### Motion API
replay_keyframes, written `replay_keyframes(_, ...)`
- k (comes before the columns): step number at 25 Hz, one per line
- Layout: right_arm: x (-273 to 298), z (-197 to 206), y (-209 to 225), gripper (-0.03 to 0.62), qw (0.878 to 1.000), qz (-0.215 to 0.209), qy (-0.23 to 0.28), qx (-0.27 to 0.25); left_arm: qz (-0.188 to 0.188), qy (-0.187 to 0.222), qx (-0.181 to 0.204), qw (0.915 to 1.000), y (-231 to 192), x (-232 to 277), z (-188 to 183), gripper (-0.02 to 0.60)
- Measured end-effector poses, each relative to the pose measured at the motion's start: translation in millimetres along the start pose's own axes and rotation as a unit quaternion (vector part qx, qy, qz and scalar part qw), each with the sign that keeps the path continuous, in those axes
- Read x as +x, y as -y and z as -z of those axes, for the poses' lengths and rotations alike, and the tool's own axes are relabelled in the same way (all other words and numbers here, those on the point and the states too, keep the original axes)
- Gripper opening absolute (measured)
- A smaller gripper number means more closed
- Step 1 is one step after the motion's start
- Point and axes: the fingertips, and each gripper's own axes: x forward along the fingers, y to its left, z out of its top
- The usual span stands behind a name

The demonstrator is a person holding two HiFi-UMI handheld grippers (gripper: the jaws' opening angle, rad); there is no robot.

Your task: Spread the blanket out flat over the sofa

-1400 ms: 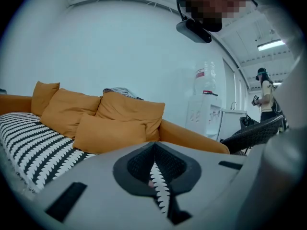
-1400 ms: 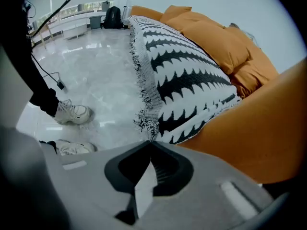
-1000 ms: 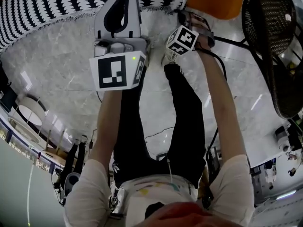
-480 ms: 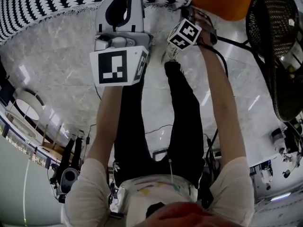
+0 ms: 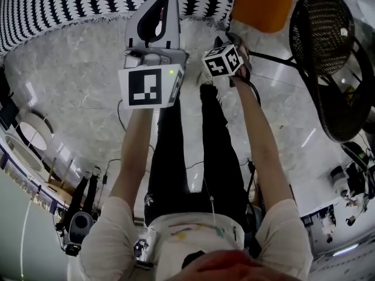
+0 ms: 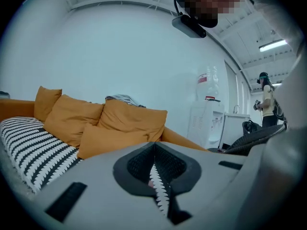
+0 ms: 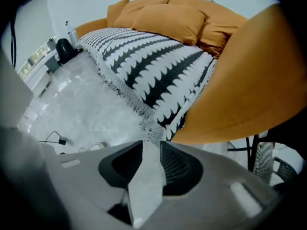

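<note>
Pinching a striped edge of the blanket (image 7: 144, 66) with the left gripper (image 6: 155, 152), jaws pressed on it, held level, probably to lift that side clear. Right gripper (image 7: 151, 150) just been opening: jaws spread, nothing between, fringed corner just past the tips. Lying along the sofa (image 7: 240, 80) seat, front edge hanging to the floor (image 7: 72, 109). Open floor in front; wicker chair (image 5: 328, 51) near on the right.

Bright indoor light, glare on floor (image 5: 70, 86), fisheye-warped vignetted edges, blurry right claw (image 7: 152, 143)
</note>
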Motion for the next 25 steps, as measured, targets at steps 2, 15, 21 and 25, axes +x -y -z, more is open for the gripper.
replay_keyframes(2,-20,-22,9,0.107,1.000,0.002,0.022,0.015,-0.009,0.015,-0.003,0.9998,-1,4,-24,0.015)
replay_keyframes(15,-269,-210,105,0.005,0.959,0.044,0.234,0.157,-0.063,0.056,-0.071,0.9938,5,-24,-216,0.015)
replay_keyframes(21,-460,-278,142,0.005,0.906,0.074,0.381,0.171,-0.069,0.075,-0.054,0.9933,26,-60,-328,0.015)
replay_keyframes(25,-574,-277,131,0.005,0.876,0.075,0.450,0.157,-0.036,0.069,-0.058,0.9953,64,-92,-379,0.015)
